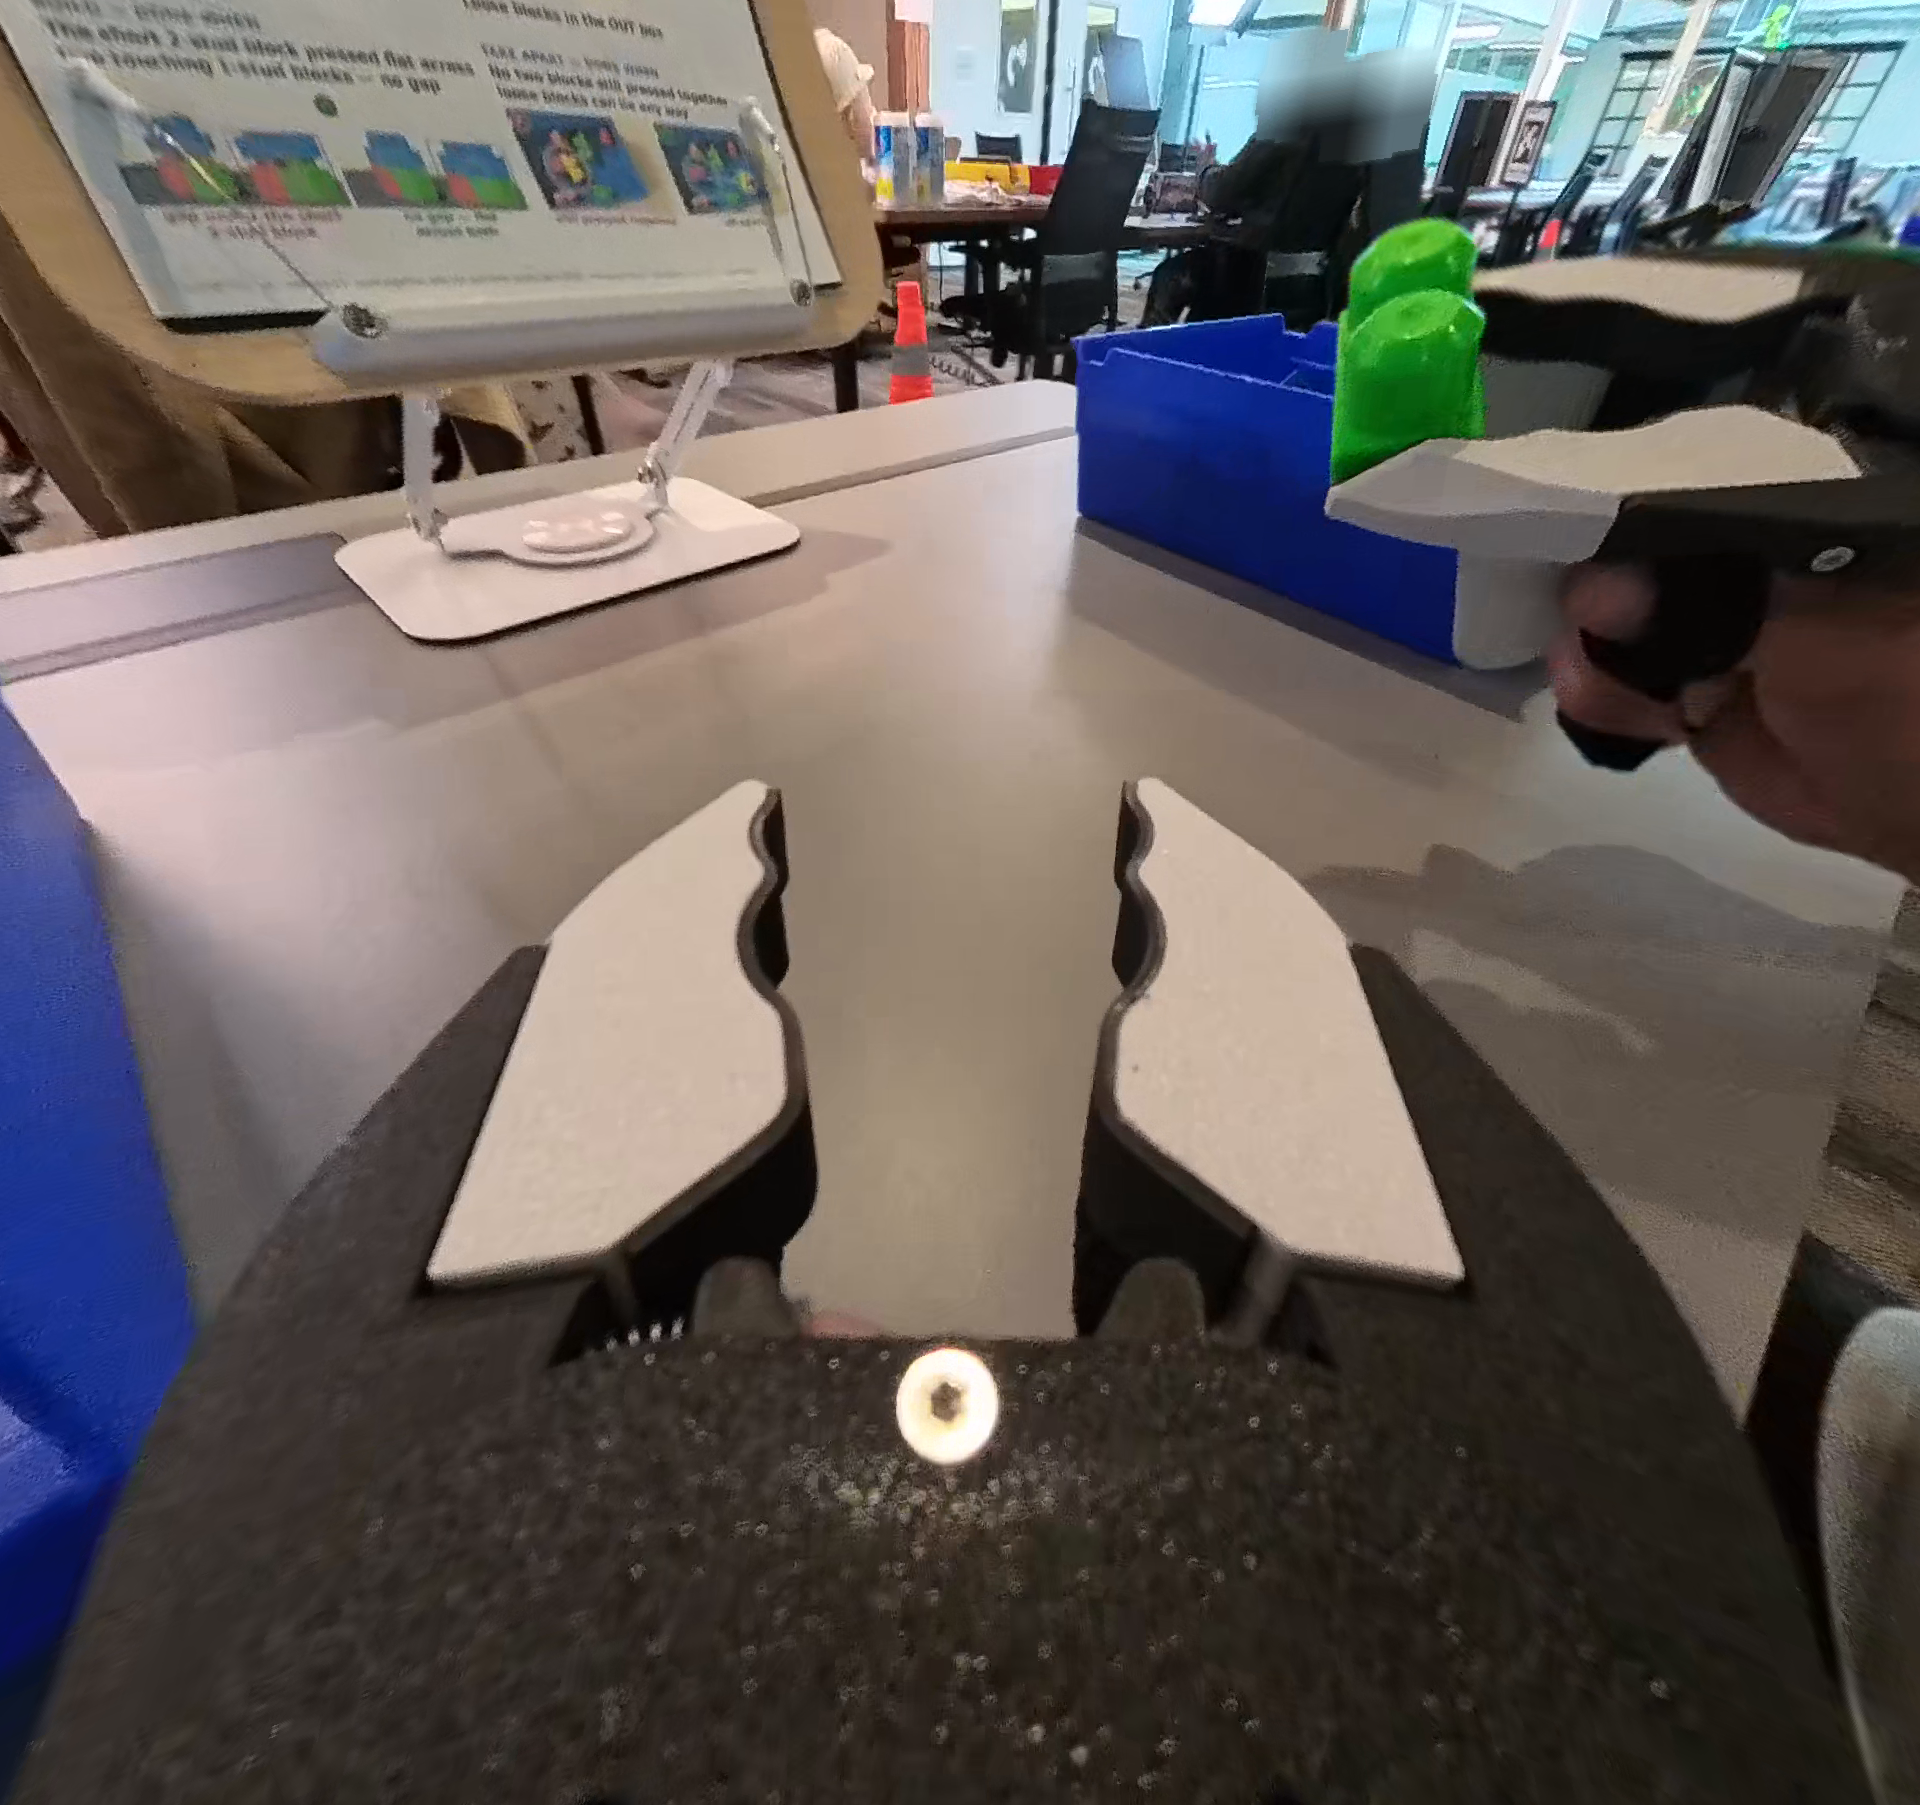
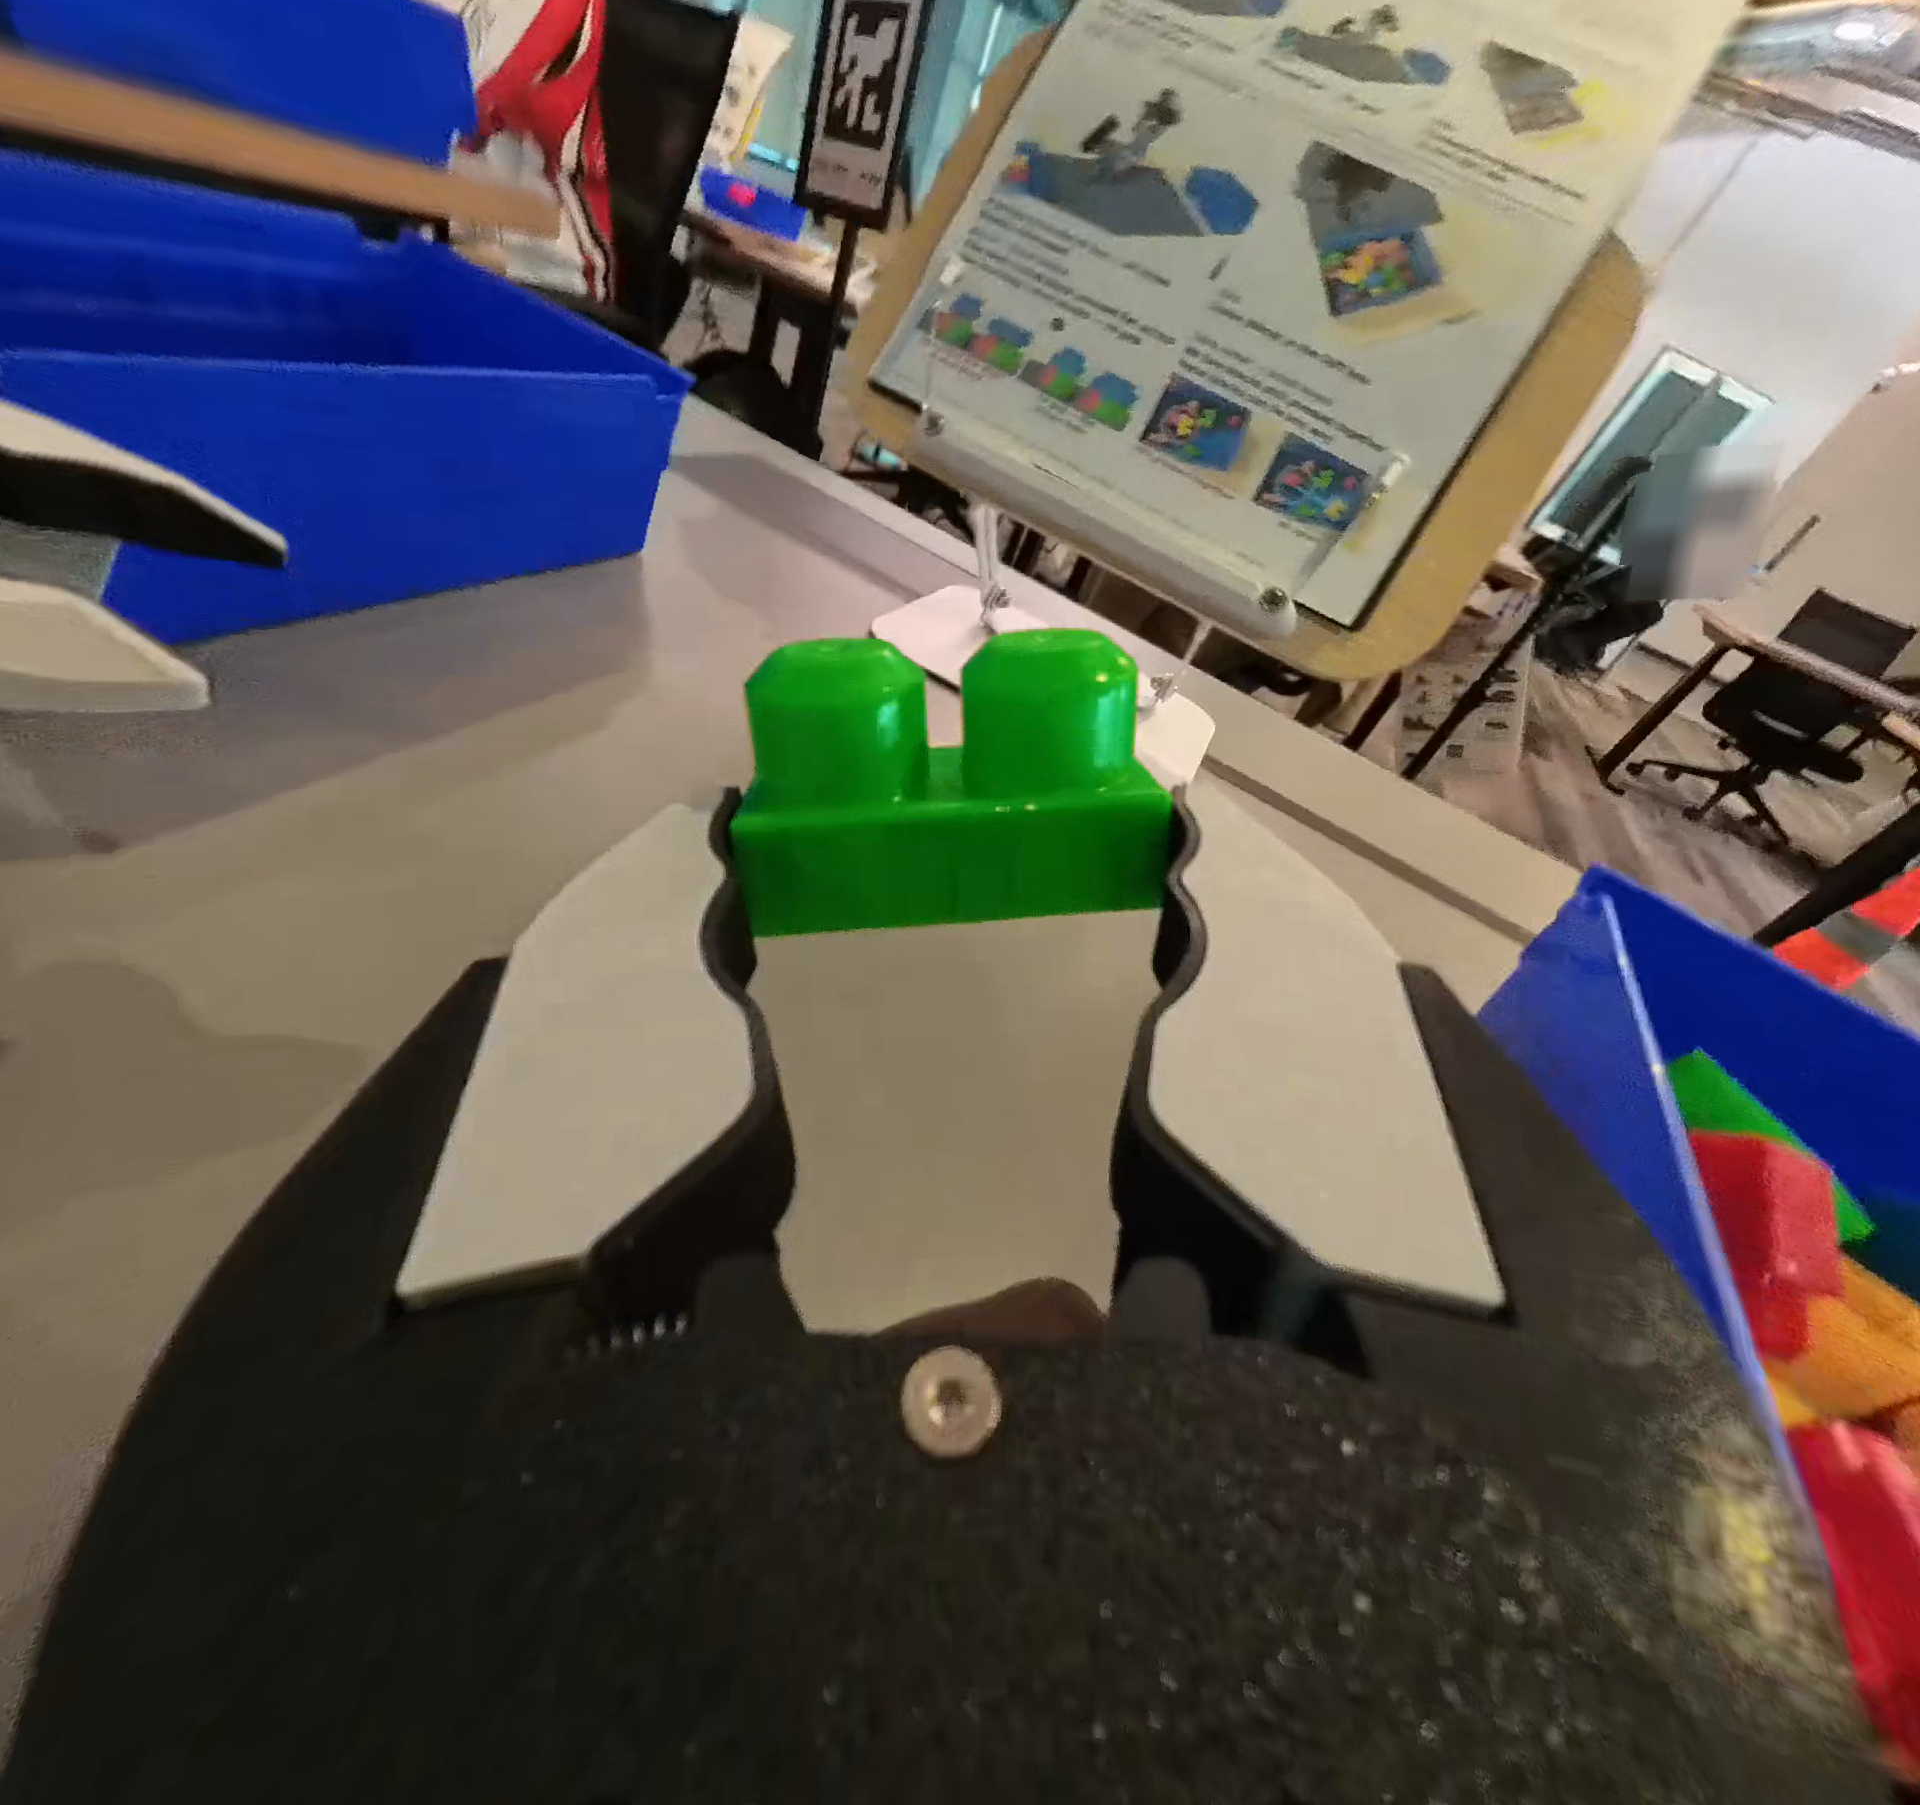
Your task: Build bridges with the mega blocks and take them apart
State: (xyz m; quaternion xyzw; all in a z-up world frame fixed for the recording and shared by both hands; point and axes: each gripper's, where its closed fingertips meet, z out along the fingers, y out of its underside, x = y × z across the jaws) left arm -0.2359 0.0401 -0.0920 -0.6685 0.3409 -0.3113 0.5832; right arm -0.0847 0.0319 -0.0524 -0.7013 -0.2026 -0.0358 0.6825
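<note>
Two blue bins flank my grey table (image 1: pixel 935 675); the one on my left (image 2: pixel 343 467) sits by the far edge, and the bin on my right (image 2: pixel 1558 1038) holds a jumble of red, green and orange blocks (image 2: pixel 1777 1236); between them at the back stands an instruction sheet (image 2: pixel 1247 249) propped on a white stand (image 1: pixel 566 560); my left gripper (image 1: pixel 951 820) hovers over bare tabletop with its fingers spread and nothing between them; my right gripper (image 2: pixel 951 851) is clamped on a green two-stud block (image 2: pixel 951 820), studs up, held clear above the table by its two short ends at the fingertips; from the left wrist view that block (image 1: pixel 1408 353) shows in front of the right bin.
</note>
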